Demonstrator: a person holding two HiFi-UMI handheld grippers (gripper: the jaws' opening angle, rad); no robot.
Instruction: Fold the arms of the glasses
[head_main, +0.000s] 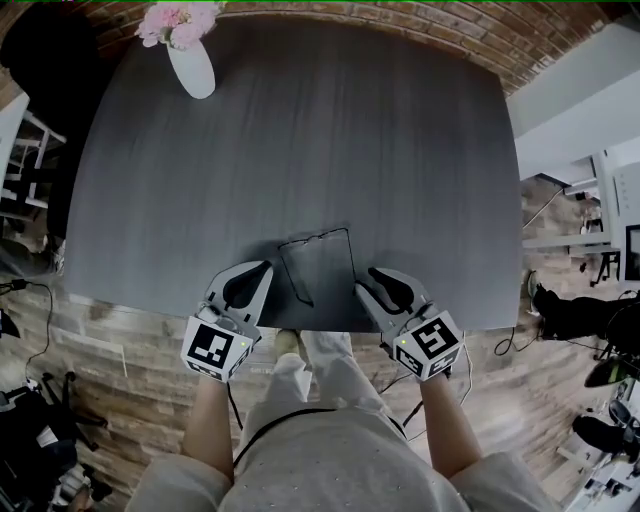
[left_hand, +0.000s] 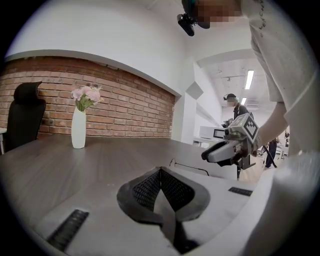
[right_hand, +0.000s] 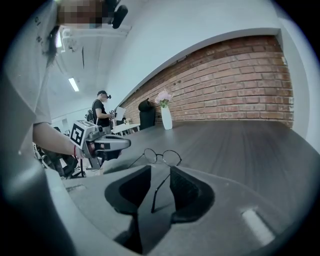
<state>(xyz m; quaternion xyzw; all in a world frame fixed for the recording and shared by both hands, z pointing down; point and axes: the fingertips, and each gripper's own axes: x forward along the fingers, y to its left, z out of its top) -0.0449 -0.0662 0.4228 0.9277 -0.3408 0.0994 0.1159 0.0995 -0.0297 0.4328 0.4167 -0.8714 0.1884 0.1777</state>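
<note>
Your head camera looks steeply down on the counter, vase at 11 o'clock. The cameras on your left gripper and right gripper sit low at the near edge, facing the brick wall. All three views share the glasses and vase.

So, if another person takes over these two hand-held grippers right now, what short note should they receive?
Left hand-held gripper: shut, empty, just left of the glasses.
Right hand-held gripper: open; one arm of the glasses lies between its jaws, not pressed.
Glasses: on the table, near the edge by the person, both arms still unfolded.
Done: nothing folded yet.
Left to do: fold both arms in.
</note>
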